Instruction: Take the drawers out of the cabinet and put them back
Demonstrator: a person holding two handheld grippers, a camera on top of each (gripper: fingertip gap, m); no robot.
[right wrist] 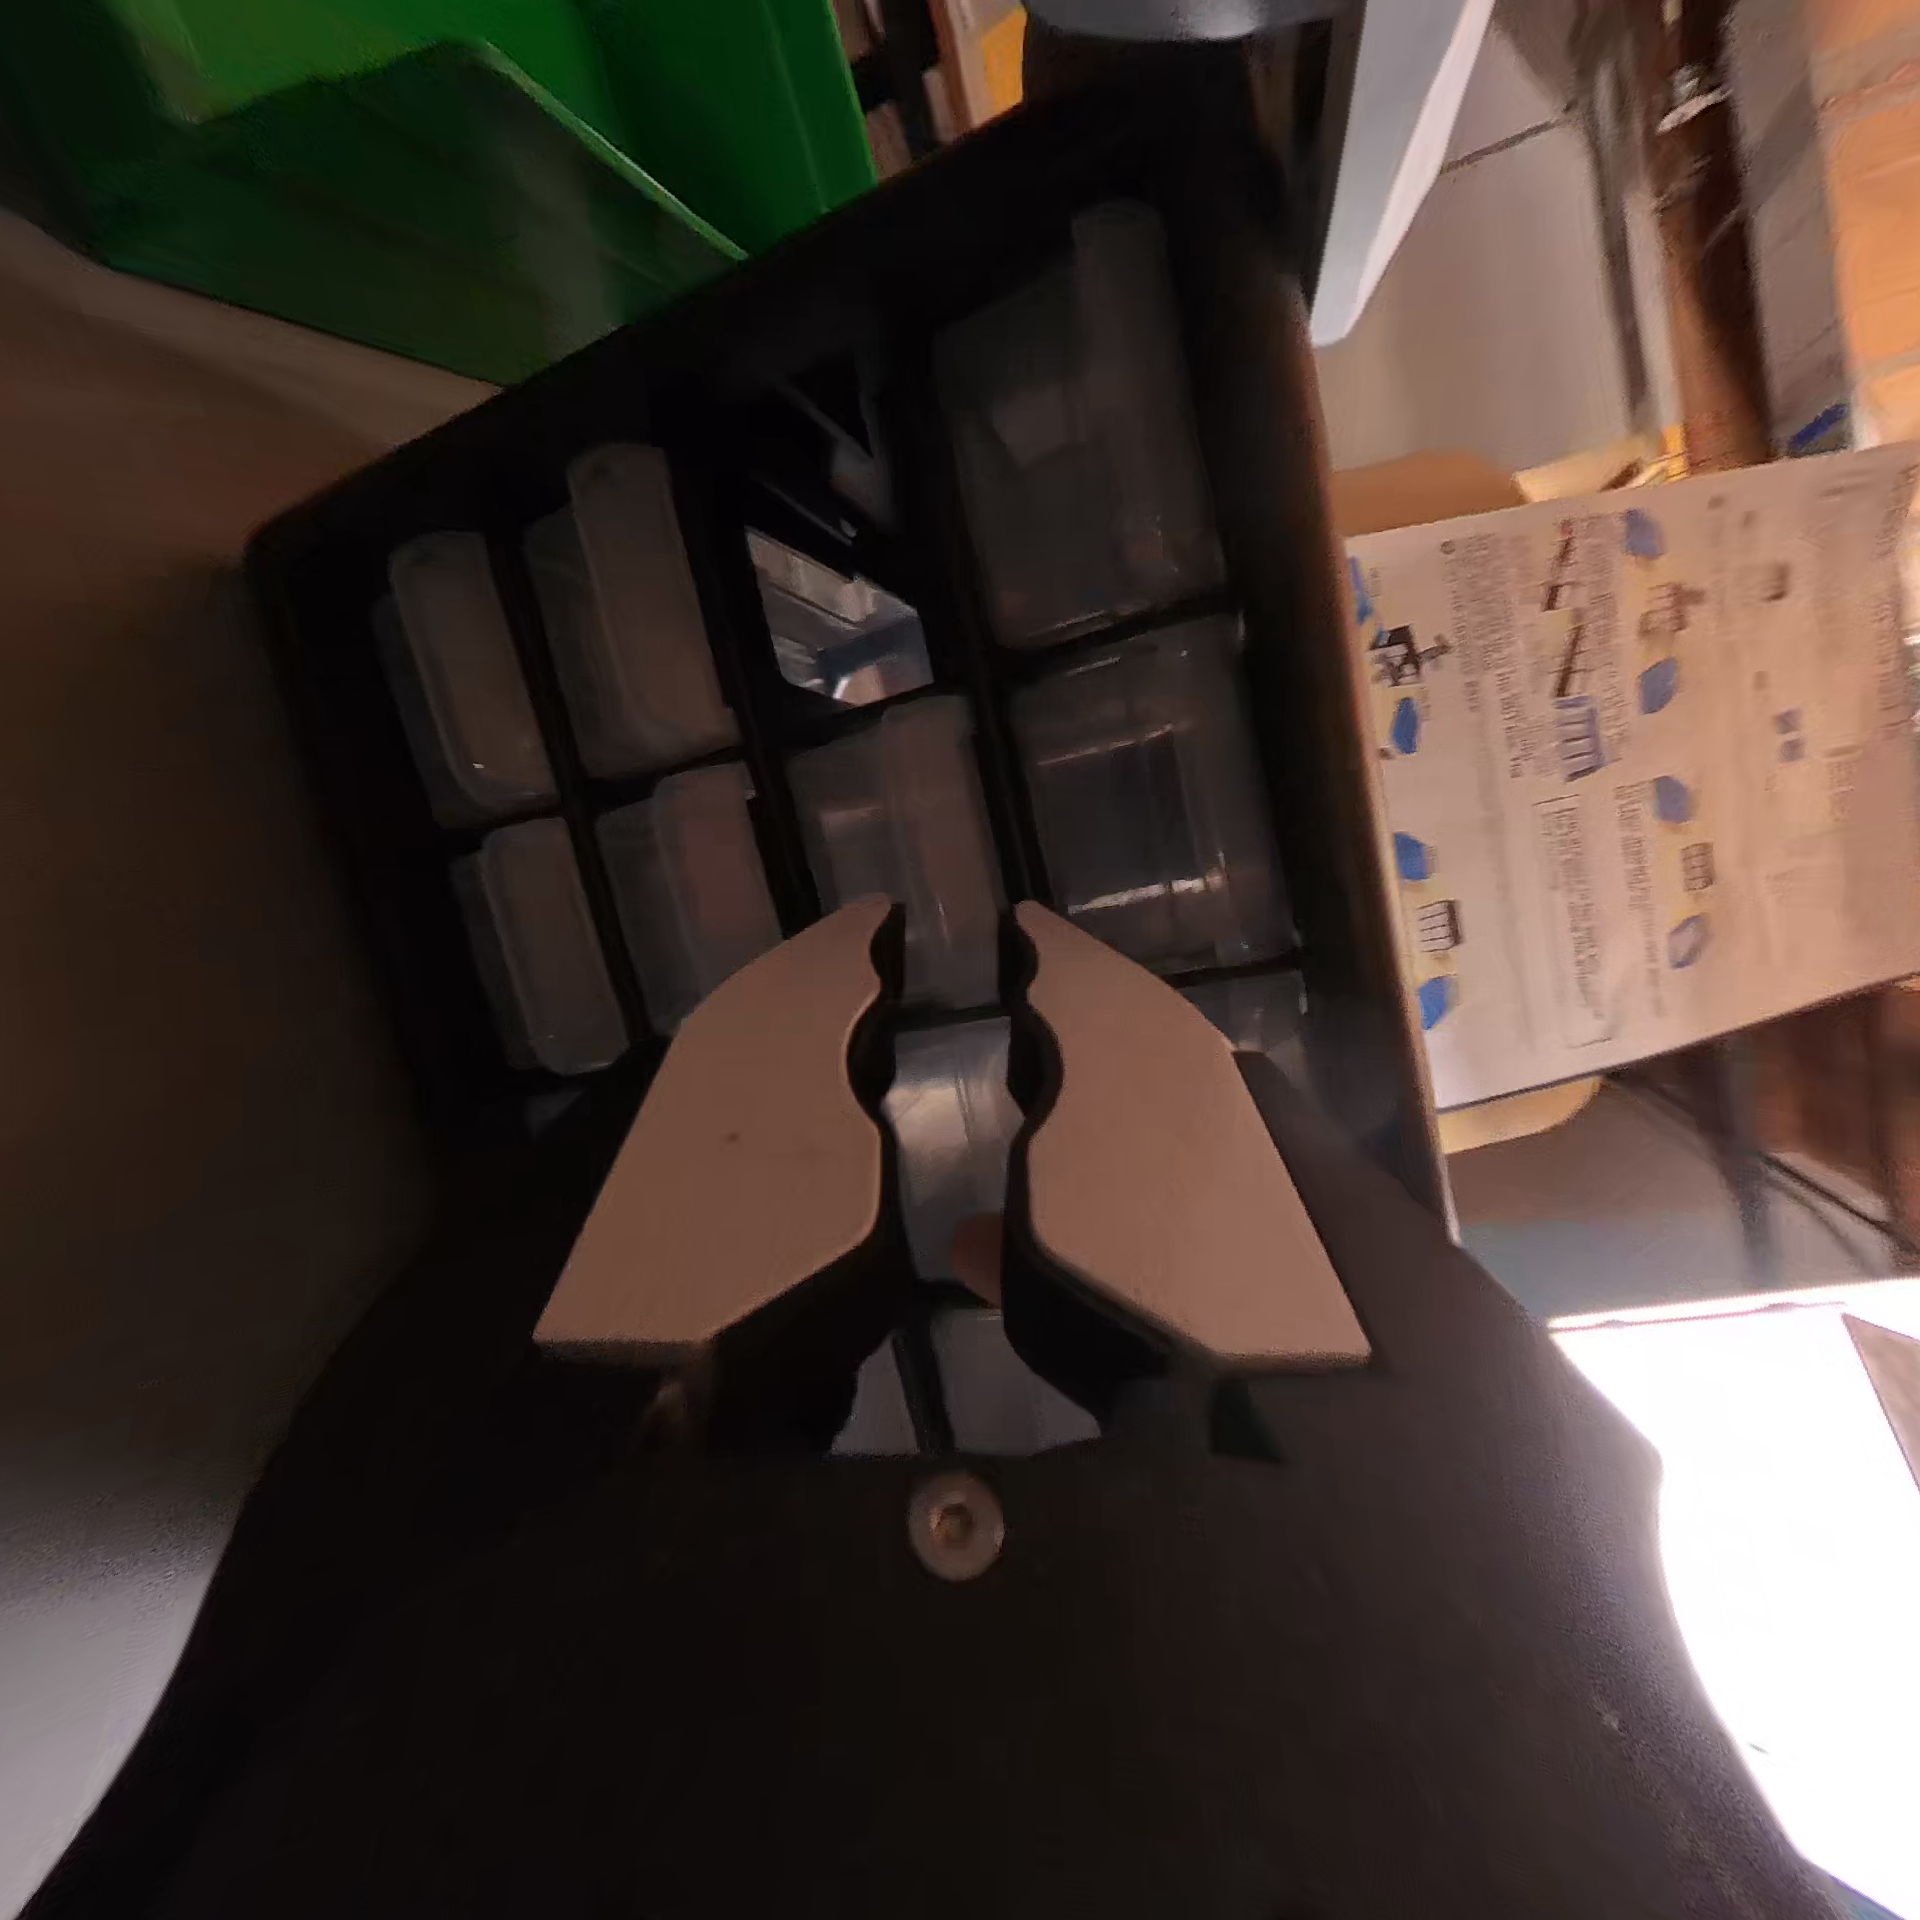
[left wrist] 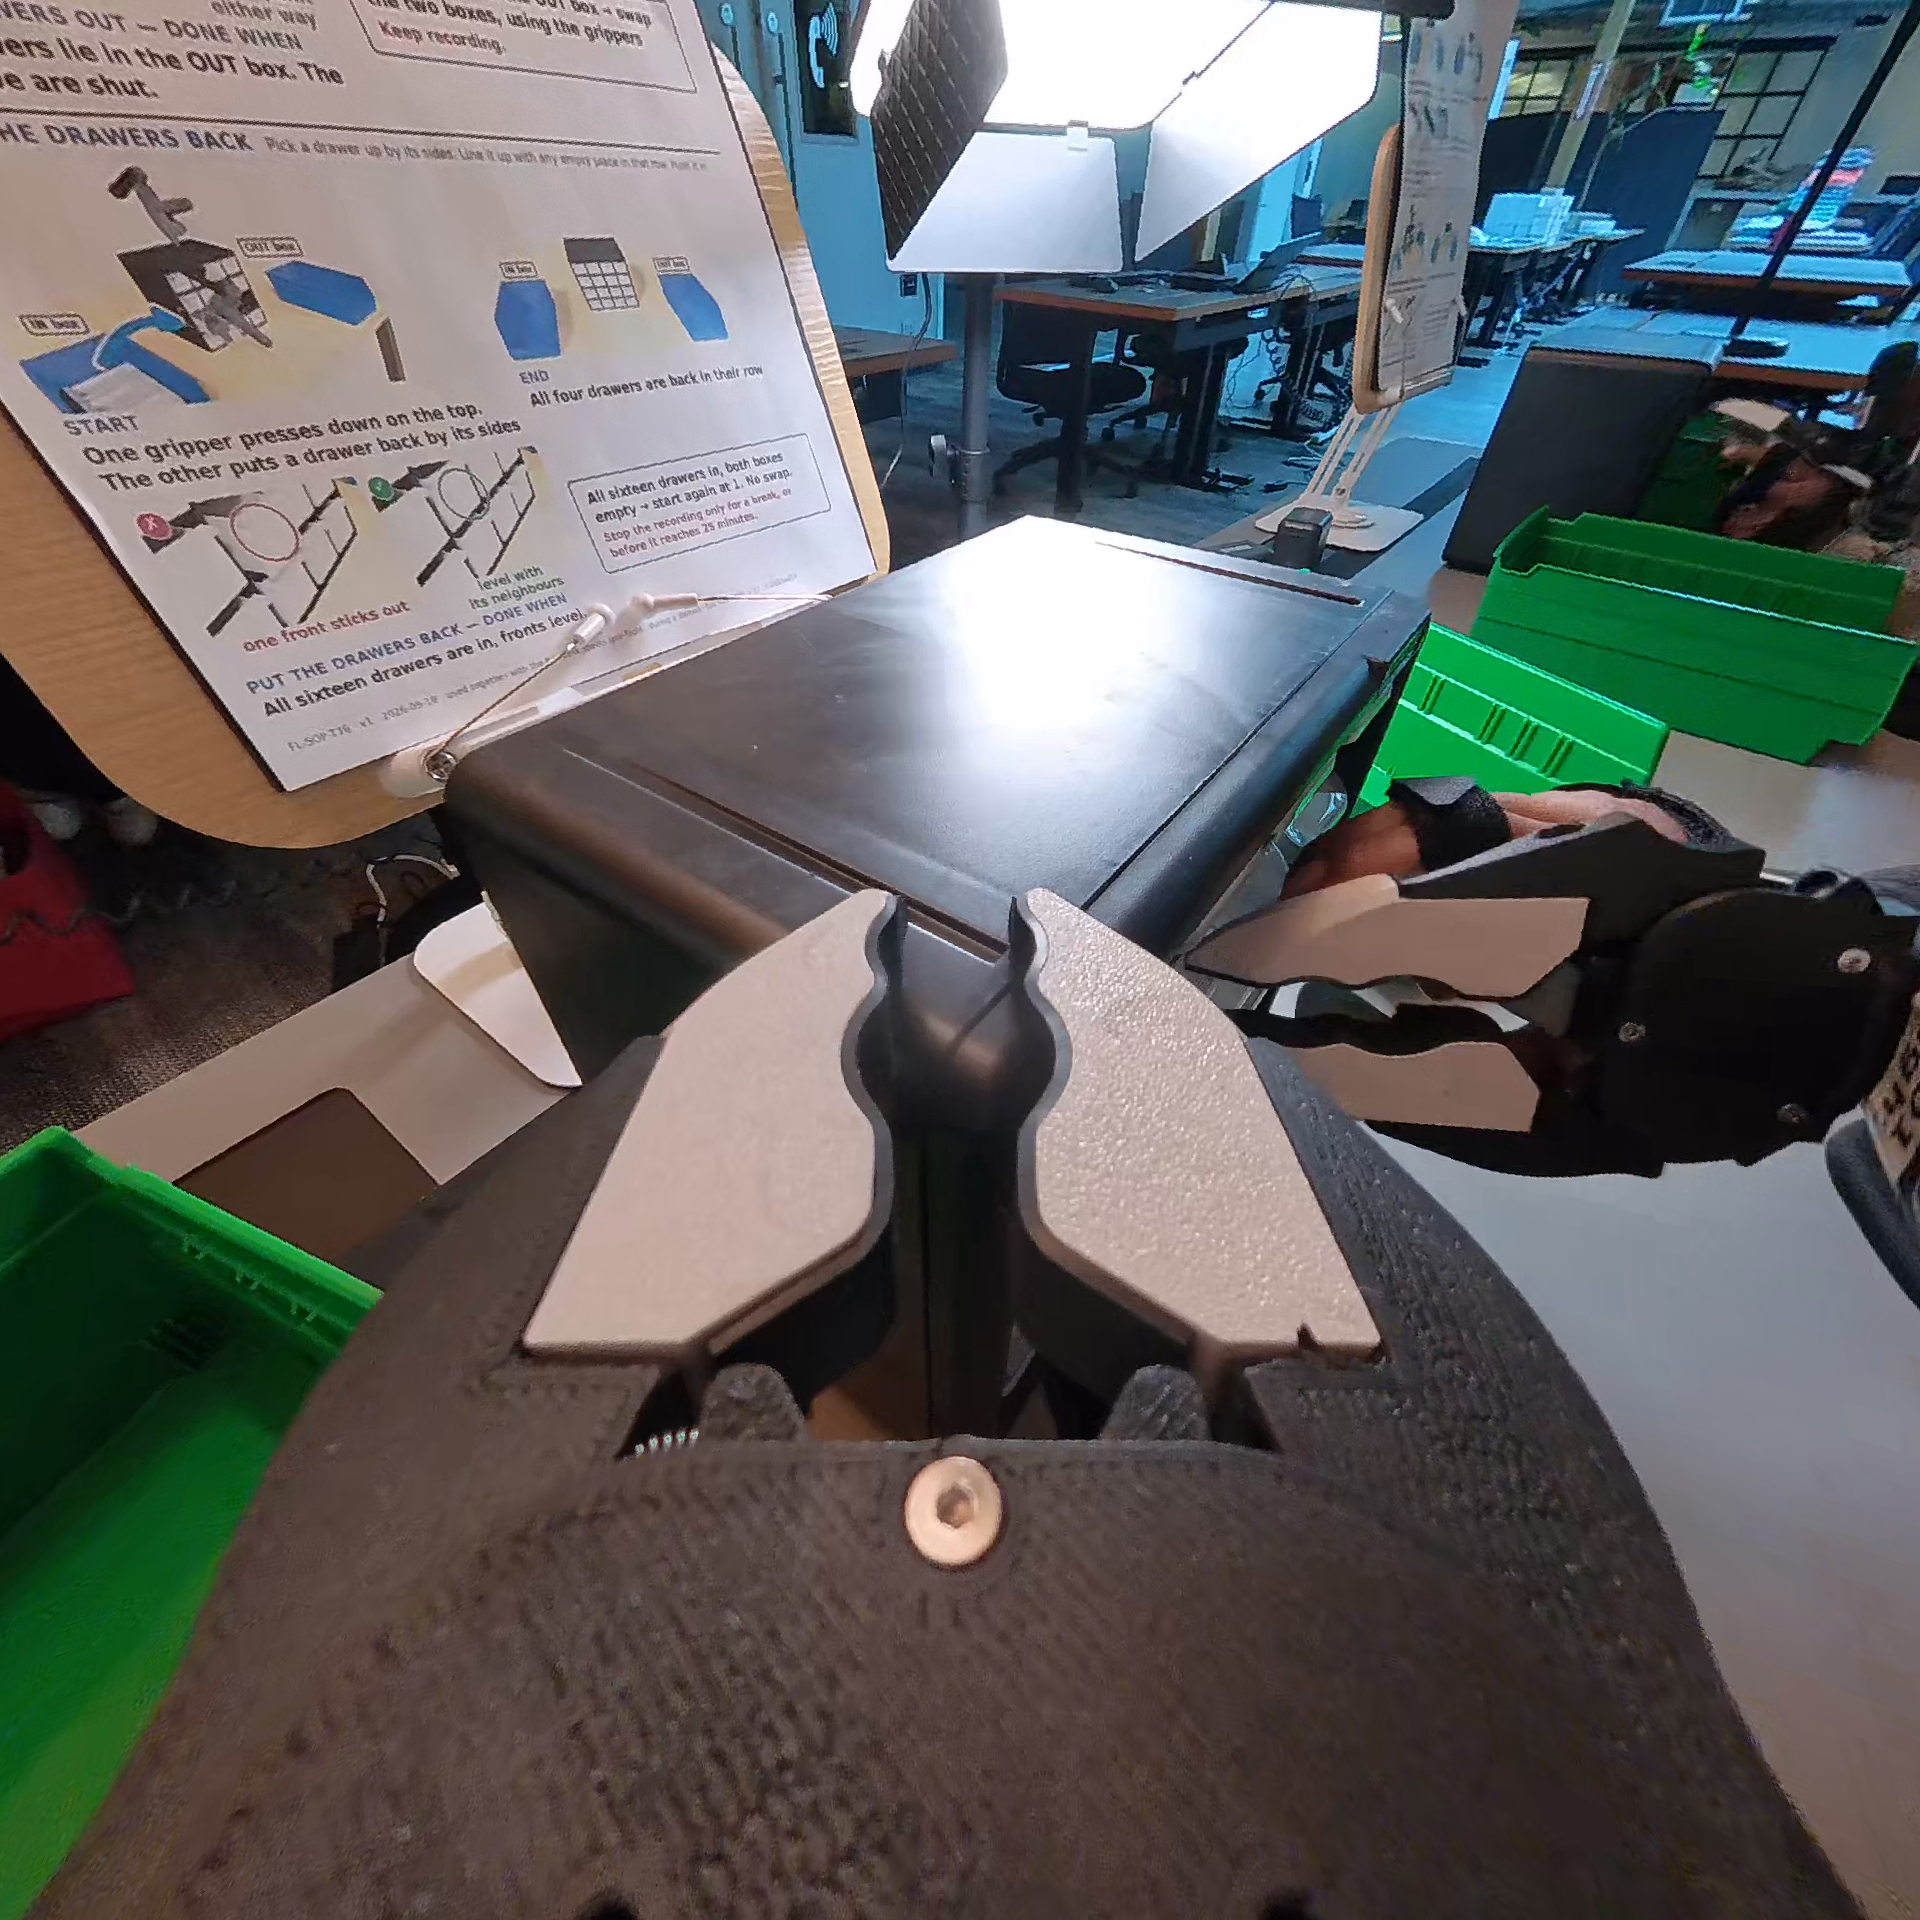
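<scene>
A big work room with desks, chairs and a bright lamp (left wrist: 1127, 94) fills the back at 12 o'clock. A pale table (left wrist: 1621, 1340) holds a black cabinet (left wrist: 966, 717).

In the left wrist view, the left gripper (left wrist: 954, 920) sits at the near top corner of the cabinet. Its 2 grey fingers (left wrist: 727, 1132) have only a thin gap between them and nothing in it. At 3 o'clock the right gripper (left wrist: 1205, 987) reaches toward the cabinet's front side, with a hand (left wrist: 1455, 831) behind it. Green bins (left wrist: 1662, 634) lie at 2 o'clock, and another green bin (left wrist: 114, 1382) at 8 o'clock. A paper sheet on a board (left wrist: 416, 343) stands at 10 o'clock.

In the right wrist view, which is turned sideways, the cabinet front (right wrist: 831, 727) shows rows of clear drawers (right wrist: 634, 613). 1 slot near the middle (right wrist: 831, 623) looks open. The right gripper (right wrist: 954, 925) is almost pressed together around the front lip of 1 clear drawer (right wrist: 951, 1101).
</scene>
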